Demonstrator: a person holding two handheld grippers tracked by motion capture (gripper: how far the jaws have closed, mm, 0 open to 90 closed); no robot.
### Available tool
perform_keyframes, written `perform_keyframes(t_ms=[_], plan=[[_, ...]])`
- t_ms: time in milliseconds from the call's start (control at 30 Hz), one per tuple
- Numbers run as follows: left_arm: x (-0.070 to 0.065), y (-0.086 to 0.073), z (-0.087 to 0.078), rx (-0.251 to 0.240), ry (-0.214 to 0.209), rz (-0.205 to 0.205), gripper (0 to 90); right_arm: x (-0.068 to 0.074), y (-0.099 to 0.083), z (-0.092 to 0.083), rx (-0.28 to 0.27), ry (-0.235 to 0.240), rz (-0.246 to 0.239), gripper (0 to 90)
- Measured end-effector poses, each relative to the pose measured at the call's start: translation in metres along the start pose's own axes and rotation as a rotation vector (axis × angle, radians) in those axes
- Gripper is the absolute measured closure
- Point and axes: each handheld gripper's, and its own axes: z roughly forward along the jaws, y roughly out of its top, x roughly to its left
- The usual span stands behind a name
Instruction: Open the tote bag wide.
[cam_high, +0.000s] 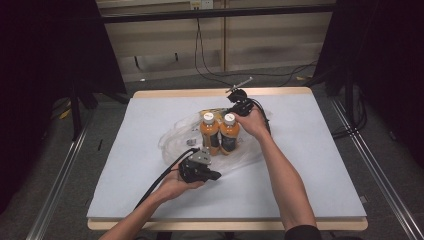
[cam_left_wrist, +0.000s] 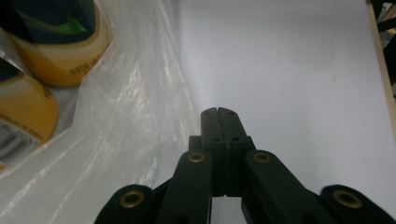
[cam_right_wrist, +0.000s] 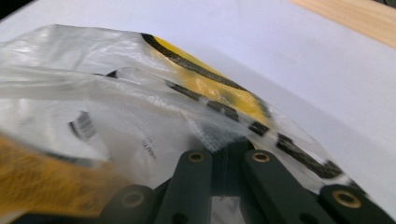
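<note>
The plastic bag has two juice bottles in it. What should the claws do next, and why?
Probably lift the right claw a little more. It seems shut on the plastic bag at the far edge, and the two orange bottles stand inside. The left claw is shut on nothing, beside the bag's near edge.
</note>
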Motion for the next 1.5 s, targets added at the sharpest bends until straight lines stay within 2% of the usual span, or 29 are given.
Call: perform_keyframes(t_ms=[33, 67, 133, 233, 267, 300, 367, 500, 533, 600, 667, 700, 733, 800, 833, 867, 900, 967, 1033, 1167, 1267, 1300, 1400, 1467, 1500], plan=[[0.000, 0.001, -0.002, 0.010, 0.004, -0.005, 90.0, 0.000, 0.000, -0.005, -0.010, 0.001, 0.001, 90.0], [0.000, 0.000, -0.001, -0.025, 0.006, -0.012, 90.0, -0.002, -0.001, -0.010, -0.021, 0.004, 0.011, 90.0], [0.000, 0.001, -0.004, -0.022, 0.007, -0.015, 90.0, -0.005, -0.004, -0.019, -0.040, 0.017, 0.025, 90.0], [0.000, 0.001, -0.007, -0.063, -0.001, -0.032, 90.0, -0.008, -0.007, -0.034, -0.071, 0.025, 0.031, 90.0], [0.001, 0.001, -0.009, -0.075, 0.009, -0.033, 89.3, -0.008, -0.008, -0.039, -0.075, 0.022, 0.025, 90.0], [0.001, 0.001, -0.011, -0.087, 0.001, -0.045, 88.9, -0.009, -0.009, -0.044, -0.079, 0.004, 0.019, 90.0], [0.002, 0.002, -0.014, -0.112, 0.007, -0.048, 84.9, -0.011, -0.012, -0.054, -0.096, 0.006, 0.017, 90.0], [0.002, 0.002, -0.022, -0.147, 0.009, -0.063, 85.4, -0.010, -0.021, -0.071, -0.131, 0.001, 0.002, 90.0], [0.001, 0.002, -0.024, -0.161, 0.020, -0.057, 87.0, -0.009, -0.024, -0.075, -0.139, -0.001, -0.002, 90.0], [0.001, 0.001, -0.029, -0.175, 0.028, -0.071, 86.7, -0.007, -0.031, -0.083, -0.154, -0.015, -0.019, 90.0], [0.000, 0.000, -0.034, -0.187, 0.048, -0.081, 83.4, -0.006, -0.040, -0.091, -0.177, -0.016, -0.024, 90.0], [0.000, 0.000, -0.036, -0.179, 0.056, -0.072, 81.9, -0.004, -0.045, -0.096, -0.187, -0.030, -0.031, 88.6], [0.000, -0.001, -0.039, -0.195, 0.070, -0.081, 80.1, -0.003, -0.048, -0.099, -0.193, -0.035, -0.030, 86.2], [-0.001, -0.001, -0.044, -0.200, 0.080, -0.070, 78.7, -0.001, -0.056, -0.106, -0.208, -0.031, -0.036, 78.3], [-0.002, -0.002, -0.047, -0.202, 0.093, -0.073, 77.9, 0.001, -0.059, -0.110, -0.224, -0.050, -0.040, 76.4], [-0.003, -0.004, -0.048, -0.215, 0.103, -0.086, 75.1, 0.003, -0.064, -0.115, -0.242, -0.033, -0.036, 72.8], [-0.004, -0.005, -0.049, -0.209, 0.126, -0.083, 71.1, 0.005, -0.068, -0.119, -0.256, -0.033, -0.036, 65.0], [-0.004, -0.007, -0.052, -0.207, 0.150, -0.089, 62.7, 0.009, -0.075, -0.126, -0.280, -0.059, -0.046, 57.0], [-0.006, -0.009, -0.057, -0.233, 0.177, -0.103, 55.7, 0.015, -0.084, -0.135, -0.305, -0.059, -0.047, 44.2], [-0.007, -0.013, -0.072, -0.255, 0.235, -0.113, 39.0, 0.025, -0.103, -0.152, -0.342, -0.087, -0.048, 27.7], [-0.007, -0.019, -0.082, -0.255, 0.273, -0.121, 32.2, 0.029, -0.115, -0.163, -0.354, -0.108, -0.051, 21.9], [-0.007, -0.021, -0.085, -0.260, 0.281, -0.123, 28.6, 0.031, -0.120, -0.167, -0.354, -0.113, -0.038, 19.0], [-0.007, -0.028, -0.091, -0.239, 0.309, -0.135, 21.4, 0.034, -0.135, -0.176, -0.350, -0.133, -0.036, 16.1], [-0.010, -0.034, -0.095, -0.220, 0.313, -0.146, 17.1, 0.037, -0.148, -0.180, -0.353, -0.147, -0.026, 13.5], [-0.011, -0.037, -0.097, -0.226, 0.313, -0.144, 17.0, 0.038, -0.153, -0.181, -0.353, -0.148, -0.022, 13.4]])
